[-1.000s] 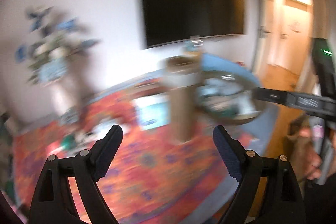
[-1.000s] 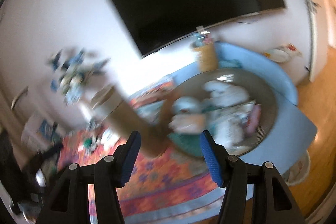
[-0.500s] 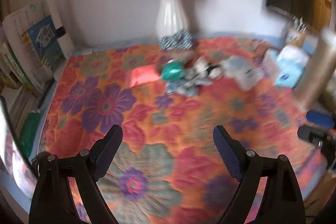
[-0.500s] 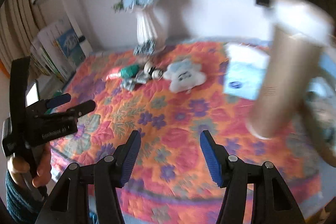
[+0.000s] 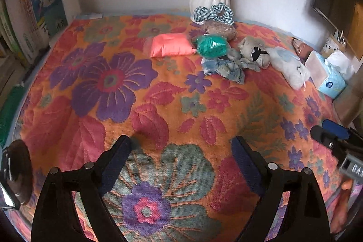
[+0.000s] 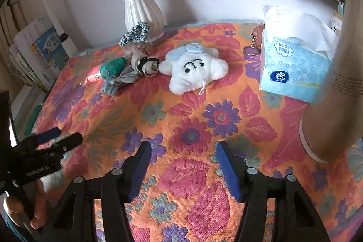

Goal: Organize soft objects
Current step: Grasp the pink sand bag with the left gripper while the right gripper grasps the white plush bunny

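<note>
Soft objects lie in a cluster at the far side of the flowered cloth: a pink pouch (image 5: pixel 169 45), a green bundle (image 5: pixel 212 45), a grey-blue cloth (image 5: pixel 224 67), a rolled grey sock (image 5: pixel 255 53), a brown fuzzy piece (image 5: pixel 219 28), a checked scrunchie (image 5: pixel 213 13) and a white plush (image 6: pixel 194 67). The plush also shows in the left wrist view (image 5: pixel 288 67). My left gripper (image 5: pixel 181 155) is open and empty over the near cloth. My right gripper (image 6: pixel 182 158) is open and empty, well short of the plush.
A white vase (image 6: pixel 141 8) with blue flowers stands behind the cluster. A blue tissue box (image 6: pixel 295 69) and a tall tan cylinder (image 6: pixel 333 92) stand at the right. A keyring (image 6: pixel 251 49) lies by the box. Books (image 5: pixel 34 13) stand at the left edge.
Both cameras swung from the TV and round basket to the flowered cloth, then moved closer and lower over it. Both grippers stayed open.
</note>
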Demonstrator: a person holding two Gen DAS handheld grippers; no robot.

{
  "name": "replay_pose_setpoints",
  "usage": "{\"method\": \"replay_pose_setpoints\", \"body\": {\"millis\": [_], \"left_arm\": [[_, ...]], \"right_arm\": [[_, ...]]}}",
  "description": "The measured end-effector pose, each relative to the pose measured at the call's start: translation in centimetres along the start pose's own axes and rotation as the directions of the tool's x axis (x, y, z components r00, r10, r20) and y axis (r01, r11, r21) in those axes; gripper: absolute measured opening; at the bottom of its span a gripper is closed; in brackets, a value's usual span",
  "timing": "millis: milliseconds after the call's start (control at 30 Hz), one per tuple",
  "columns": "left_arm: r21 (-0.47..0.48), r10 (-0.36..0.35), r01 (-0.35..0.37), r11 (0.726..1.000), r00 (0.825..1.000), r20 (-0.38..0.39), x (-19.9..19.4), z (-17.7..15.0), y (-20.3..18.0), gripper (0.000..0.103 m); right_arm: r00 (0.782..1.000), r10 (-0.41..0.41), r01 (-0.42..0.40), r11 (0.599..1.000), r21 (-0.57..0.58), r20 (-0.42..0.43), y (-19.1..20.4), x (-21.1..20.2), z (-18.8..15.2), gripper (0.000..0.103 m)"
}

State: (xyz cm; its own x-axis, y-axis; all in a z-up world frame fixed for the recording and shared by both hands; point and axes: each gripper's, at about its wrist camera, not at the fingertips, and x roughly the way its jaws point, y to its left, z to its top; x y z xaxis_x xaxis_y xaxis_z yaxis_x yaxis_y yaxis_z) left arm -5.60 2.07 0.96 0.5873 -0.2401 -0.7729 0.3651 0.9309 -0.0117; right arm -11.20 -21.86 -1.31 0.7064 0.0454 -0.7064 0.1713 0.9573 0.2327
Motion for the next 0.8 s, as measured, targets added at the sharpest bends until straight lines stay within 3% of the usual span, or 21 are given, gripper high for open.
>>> {"method": "replay_pose_setpoints", "body": {"millis": [67,100,200,400,500,600,700,800], "left_arm": [[0.007,0.003,-0.003,1.000,1.000,-0.002,0.1,-0.1,-0.1,0.092],[0.016,0.014,-0.014,1.000,1.000,-0.004,0.1,-0.1,-0.3,0.092],[0.050,0.046,-0.045,0.998,0.999,-0.013,0.3,-0.2,-1.1,0.093],[0.036,0.037,-0.036,0.999,0.999,-0.021,0.2,-0.2,-1.0,0.094],[0.041,0.044,-0.042,0.998,0.997,-0.067,0.0,-0.1,-0.8,0.093],[0.033,0.029,-0.026,0.999,0.993,-0.113,-1.7,0.7,-0.6,0.093],[0.030,0.038,-0.037,0.999,0.998,-0.053,-4.0,2.9,-0.4,0.094],[0.040,0.079,-0.079,0.996,0.997,0.007,-4.4,5.7,-0.1,0.094]], "right_arm": [[1.000,-0.030,0.030,0.999,-0.031,0.010,0.6,0.0,0.0,0.087],[0.999,-0.035,0.036,0.998,-0.042,0.020,0.9,-0.1,0.0,0.089],[0.999,-0.036,0.037,0.997,-0.064,0.022,1.2,-0.2,-0.1,0.090],[0.999,-0.035,0.034,0.999,-0.031,-0.030,0.5,0.8,0.0,0.091],[0.998,-0.009,0.007,0.999,-0.031,-0.064,0.5,1.0,0.1,0.099],[0.983,-0.050,0.038,0.997,-0.072,-0.177,1.2,1.3,0.5,0.100],[0.972,0.018,-0.033,0.998,-0.061,-0.233,1.9,1.0,2.4,0.099],[0.989,0.026,-0.029,0.999,-0.023,-0.146,1.9,0.0,5.4,0.099]]}}
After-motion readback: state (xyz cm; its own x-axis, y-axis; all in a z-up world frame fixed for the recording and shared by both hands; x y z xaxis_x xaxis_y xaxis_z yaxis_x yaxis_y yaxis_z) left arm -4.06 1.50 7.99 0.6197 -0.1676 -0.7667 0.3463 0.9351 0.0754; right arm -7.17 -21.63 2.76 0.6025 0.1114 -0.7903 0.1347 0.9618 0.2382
